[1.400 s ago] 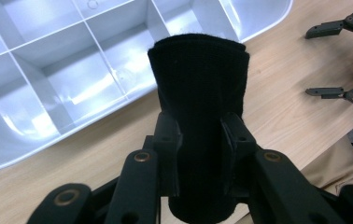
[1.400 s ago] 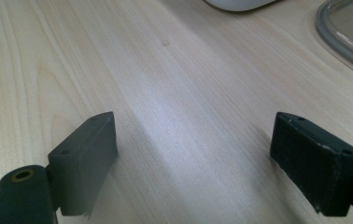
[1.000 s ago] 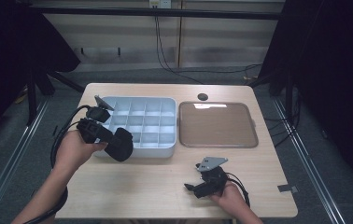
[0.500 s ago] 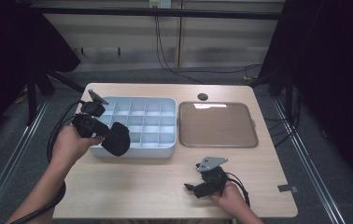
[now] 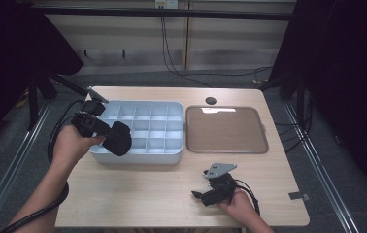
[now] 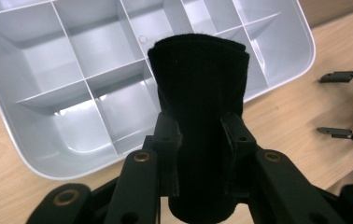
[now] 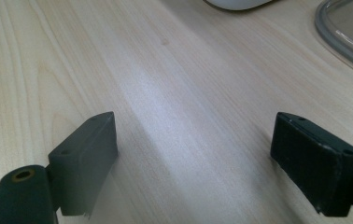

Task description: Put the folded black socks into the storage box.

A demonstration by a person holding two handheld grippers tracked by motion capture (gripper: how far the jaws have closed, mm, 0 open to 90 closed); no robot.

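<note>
A black rolled cloth (image 5: pixel 119 139) hangs over the front left corner of a pale grey compartment tray (image 5: pixel 138 158). My left gripper (image 5: pixel 108 134) is shut on it. In the left gripper view the two pads press the cloth roll (image 6: pixel 198 88) at its sides above the tray's empty compartments (image 6: pixel 48 60). My right gripper (image 5: pixel 200 187) rests on the wooden table near the front edge, held by a hand. Its jaws stand open over bare wood in the right gripper view, with nothing between them (image 7: pixel 193 154).
A shallow clear tray (image 5: pixel 226 129) lies right of the compartment tray. A small black round thing (image 5: pixel 211 100) sits behind it. The right gripper's open jaws (image 6: pixel 347 107) appear at the right edge of the left gripper view. A cable trails from the left gripper.
My left hand has carried the black roll a little left and toward the far side, over the tray's front left corner. The right gripper has stayed still.
</note>
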